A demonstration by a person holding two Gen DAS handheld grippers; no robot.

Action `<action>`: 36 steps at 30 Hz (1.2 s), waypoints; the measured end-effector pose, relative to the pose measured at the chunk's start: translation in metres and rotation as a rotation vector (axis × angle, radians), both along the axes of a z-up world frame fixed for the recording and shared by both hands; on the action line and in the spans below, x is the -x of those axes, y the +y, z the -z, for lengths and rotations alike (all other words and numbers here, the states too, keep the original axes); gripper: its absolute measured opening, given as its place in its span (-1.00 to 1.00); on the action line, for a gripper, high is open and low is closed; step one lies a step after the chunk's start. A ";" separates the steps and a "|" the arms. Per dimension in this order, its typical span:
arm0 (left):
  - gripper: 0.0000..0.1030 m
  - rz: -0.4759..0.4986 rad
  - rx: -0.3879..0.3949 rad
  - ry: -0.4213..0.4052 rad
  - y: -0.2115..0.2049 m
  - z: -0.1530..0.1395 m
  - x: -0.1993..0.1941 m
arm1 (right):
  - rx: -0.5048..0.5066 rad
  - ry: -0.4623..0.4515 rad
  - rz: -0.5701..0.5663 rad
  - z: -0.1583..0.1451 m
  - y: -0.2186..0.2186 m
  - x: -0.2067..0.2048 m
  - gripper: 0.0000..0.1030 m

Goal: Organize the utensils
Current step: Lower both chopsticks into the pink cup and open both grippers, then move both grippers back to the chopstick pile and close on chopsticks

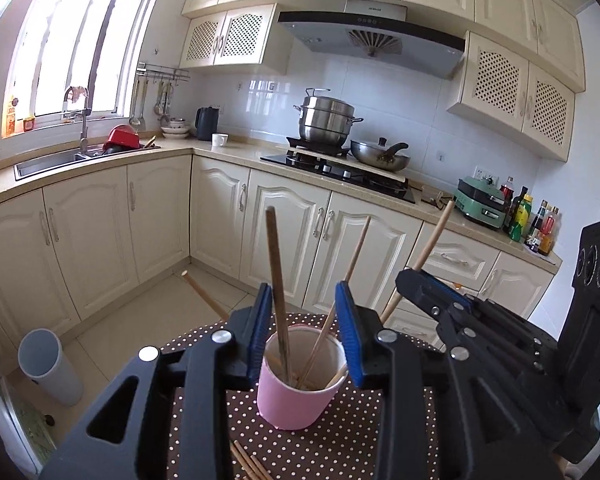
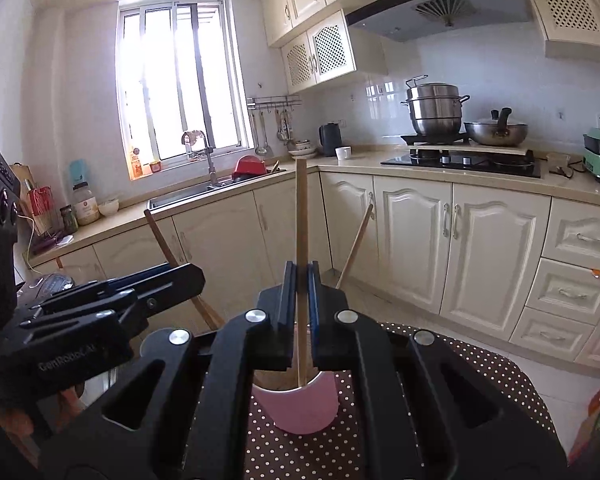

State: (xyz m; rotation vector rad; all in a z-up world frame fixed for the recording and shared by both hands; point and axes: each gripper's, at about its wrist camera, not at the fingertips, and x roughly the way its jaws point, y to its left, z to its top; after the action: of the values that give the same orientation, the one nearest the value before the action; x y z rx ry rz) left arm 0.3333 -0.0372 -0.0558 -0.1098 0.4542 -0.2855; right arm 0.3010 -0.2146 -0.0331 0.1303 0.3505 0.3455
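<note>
Both claws are at the pink cup (image 1: 300, 376), which stands on the polka-dot surface (image 1: 332, 440), so take the cup as the landmark. The left claw (image 1: 306, 336) sits partly open, its blue pads (image 1: 260, 320) flanking the cup's mouth. A dark chopstick (image 1: 278, 280) stands between them with its foot in the cup, close against the left-side pad, though whether pad and stick touch I can't call. Nothing looks squeezed there.

To the right of the cup, the right claw (image 2: 300, 300) is clamped tight on a pale chopstick (image 2: 301, 216), holding it upright with its lower end dipping just inside the rim. More sticks lean out of the cup, and a few loose chopsticks (image 1: 248, 464) lie on the surface on the near side of it.

These sticks are light, stiff and thin, and smooth enough to twist in a grip, so I'd say mid-shaft or lower is the place to pinch. The cup looks light and already loaded with tall, leaning sticks. A sideways nudge from either claw could tip it.

Room is tight: two claws crowd one small mouth, and the surface's far edge runs just beyond the cup, with open floor past it. Above the cup the way is clear, so straight up looks the safest exit.
</note>
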 end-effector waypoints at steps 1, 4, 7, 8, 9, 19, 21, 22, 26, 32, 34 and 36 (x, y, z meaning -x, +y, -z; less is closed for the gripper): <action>-0.37 -0.002 -0.003 0.003 0.001 0.000 0.001 | 0.000 0.005 0.000 0.000 0.000 0.001 -0.88; -0.29 -0.004 -0.014 0.007 0.003 0.001 0.007 | 0.003 0.023 -0.001 0.003 0.002 0.002 -0.88; -0.09 -0.009 -0.015 0.006 0.006 -0.001 0.013 | -0.006 0.055 -0.006 0.007 0.001 0.002 -0.87; -0.03 -0.007 -0.015 0.010 0.007 -0.001 0.015 | -0.011 0.066 -0.006 0.009 0.001 0.002 -0.87; -0.02 -0.004 -0.017 0.015 0.008 -0.001 0.016 | -0.012 0.073 -0.003 0.010 0.001 0.003 -0.87; 0.06 -0.048 -0.039 0.062 0.033 0.003 0.042 | -0.004 0.097 0.018 0.001 -0.004 0.019 -0.86; 0.10 -0.058 -0.035 0.069 0.040 0.004 0.048 | -0.011 0.098 0.024 -0.001 -0.007 0.024 -0.86; 0.11 -0.065 -0.035 0.075 0.044 0.006 0.053 | -0.015 0.099 0.025 -0.003 -0.009 0.026 -0.86; 0.11 -0.080 -0.043 0.099 0.054 0.012 0.065 | -0.021 0.099 0.030 -0.006 -0.012 0.038 -0.86; 0.11 -0.094 -0.021 0.171 0.070 0.032 0.082 | -0.022 0.111 0.014 -0.003 -0.014 0.061 -0.86; 0.11 -0.096 -0.011 0.209 0.074 0.044 0.085 | -0.017 0.120 0.002 0.002 -0.013 0.068 -0.86; 0.11 -0.099 -0.010 0.253 0.073 0.059 0.088 | -0.002 0.138 -0.013 0.012 -0.010 0.074 -0.86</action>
State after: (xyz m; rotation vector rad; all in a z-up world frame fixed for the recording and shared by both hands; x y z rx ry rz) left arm 0.2455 0.0360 -0.1148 -0.1592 0.6988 -0.1723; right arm 0.2266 -0.2246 -0.0446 0.1539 0.4874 0.3509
